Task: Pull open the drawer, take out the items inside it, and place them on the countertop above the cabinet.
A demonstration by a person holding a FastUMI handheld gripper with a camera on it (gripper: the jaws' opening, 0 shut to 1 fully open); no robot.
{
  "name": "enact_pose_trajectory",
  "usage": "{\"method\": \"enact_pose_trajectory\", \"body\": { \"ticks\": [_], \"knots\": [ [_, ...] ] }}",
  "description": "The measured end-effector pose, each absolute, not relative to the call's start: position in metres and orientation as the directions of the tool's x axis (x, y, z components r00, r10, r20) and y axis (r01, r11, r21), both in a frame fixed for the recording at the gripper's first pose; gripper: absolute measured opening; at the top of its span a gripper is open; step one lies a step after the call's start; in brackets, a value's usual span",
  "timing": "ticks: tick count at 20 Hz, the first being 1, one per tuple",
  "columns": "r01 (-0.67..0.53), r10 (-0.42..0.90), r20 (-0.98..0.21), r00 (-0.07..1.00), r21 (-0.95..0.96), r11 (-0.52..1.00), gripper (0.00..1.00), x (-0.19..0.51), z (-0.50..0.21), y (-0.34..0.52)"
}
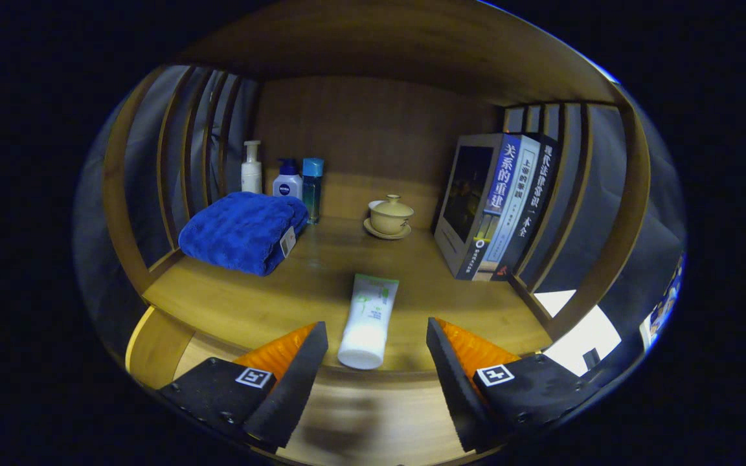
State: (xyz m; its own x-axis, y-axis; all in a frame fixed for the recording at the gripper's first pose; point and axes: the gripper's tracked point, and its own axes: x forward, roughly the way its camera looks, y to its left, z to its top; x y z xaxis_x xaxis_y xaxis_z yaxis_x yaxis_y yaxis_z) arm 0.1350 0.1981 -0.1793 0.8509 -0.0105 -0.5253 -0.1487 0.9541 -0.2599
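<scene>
Gripper (pixel 373 362): held level, facing the cabinet shelf head-on; fingers spread wide and pinching nothing. Each finger (pixel 292 382) is a black wedge with a rough matte pad face, backed by ribbed orange plastic and a square black-and-white marker.

Tube (pixel 368 320): soft white squeeze tube with green print and a white cap, lying flat on the countertop (pixel 250 298), cap end toward the gripper at the front edge. It sits just ahead of the fingertips, in line with the gap between them, touching neither finger.

Countertop: smooth yellowish wood with visible grain, enclosed by a wooden back panel and slatted wooden sides.

Towel (pixel 243 230): folded thick blue terry cloth with a small white tag, at 10 o'clock from the tube, well apart.

Bottles (pixel 287 178): three upright at the back, behind the towel, at 11 o'clock: a white pump bottle, a white one with a blue cap, and a clear blue one.

Lidded cup (pixel 391 215): glazed cream ceramic on a matching saucer, at 12 o'clock beyond the tube.

Books (pixel 496 207): a row standing upright, leaning slightly, against the right slats at 2 o'clock; spines blue, white and black.

Below the countertop's edge, between the fingers, lies a further flat wooden surface (pixel 360 408), blurred.
</scene>
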Motion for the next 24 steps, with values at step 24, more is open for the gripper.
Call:
{"method": "enact_pose_trajectory", "body": {
  "ticks": [24],
  "knots": [
    [-0.092,0.083,-0.250,0.965,-0.026,0.995,0.99,-0.073,-0.151,0.213]
  ]
}}
